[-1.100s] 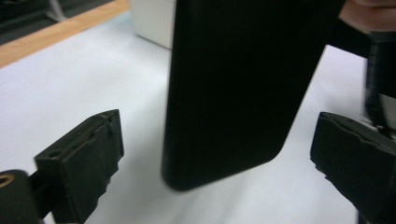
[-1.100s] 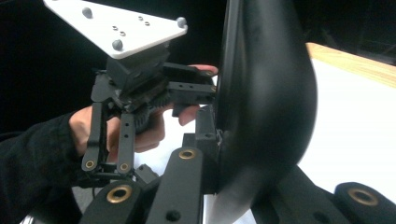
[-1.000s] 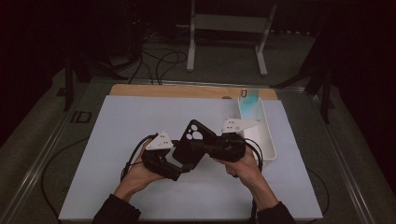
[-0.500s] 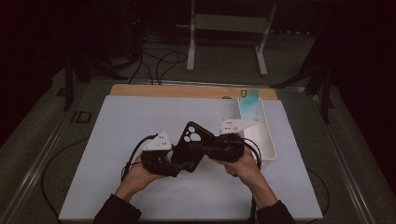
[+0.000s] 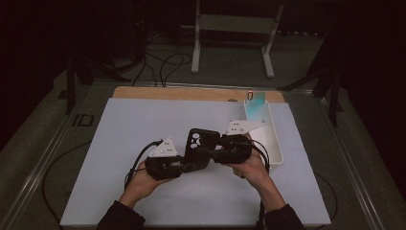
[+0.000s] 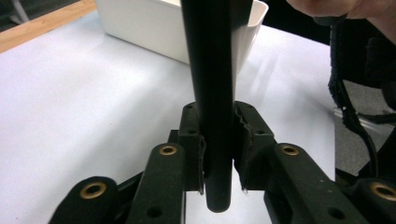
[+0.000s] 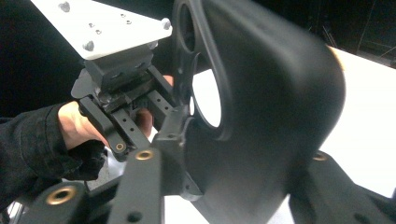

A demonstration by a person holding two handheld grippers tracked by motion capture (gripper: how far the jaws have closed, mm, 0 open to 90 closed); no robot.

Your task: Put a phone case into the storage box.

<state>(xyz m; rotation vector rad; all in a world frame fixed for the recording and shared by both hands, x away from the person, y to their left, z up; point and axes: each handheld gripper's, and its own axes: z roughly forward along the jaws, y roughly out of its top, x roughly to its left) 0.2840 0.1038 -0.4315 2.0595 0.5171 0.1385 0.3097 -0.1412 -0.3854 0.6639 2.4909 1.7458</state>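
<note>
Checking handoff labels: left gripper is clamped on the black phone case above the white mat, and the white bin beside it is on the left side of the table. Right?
Not quite. The white bin stands on the right side of the table, as the high view shows. The rest holds: the left gripper is clamped on the black phone case above the white mat.

No text, label, brand, number or sign can be read in any of the views
</note>
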